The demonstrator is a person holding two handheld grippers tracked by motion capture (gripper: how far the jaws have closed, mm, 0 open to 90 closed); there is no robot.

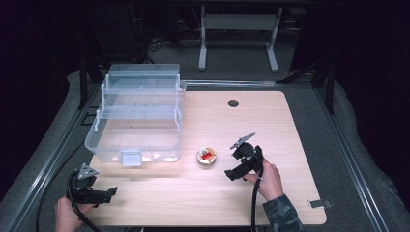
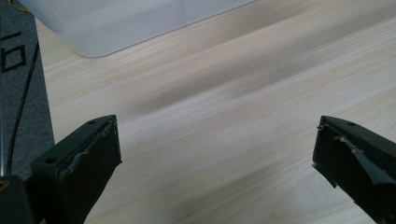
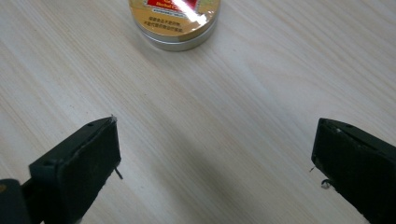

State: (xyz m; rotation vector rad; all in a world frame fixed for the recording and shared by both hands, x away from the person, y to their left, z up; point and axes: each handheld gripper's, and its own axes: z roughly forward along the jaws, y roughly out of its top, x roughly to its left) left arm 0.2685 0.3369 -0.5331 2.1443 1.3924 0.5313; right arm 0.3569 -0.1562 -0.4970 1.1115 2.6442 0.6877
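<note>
On the pale wooden counter (image 1: 270,121) we see the small round gold tin with a red label (image 1: 206,156) just left of our right tool (image 1: 231,174), jaws spread wide and empty. Its own view cuts off the tin's top (image 3: 175,21). Our left tool (image 2: 217,149) is likewise released, below the clear plastic storage box (image 1: 140,116).

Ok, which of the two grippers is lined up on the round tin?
The right gripper. Its open jaws point at the gold round tin just ahead, whereas the left gripper sits at the table's near-left corner, facing the clear plastic box.
</note>
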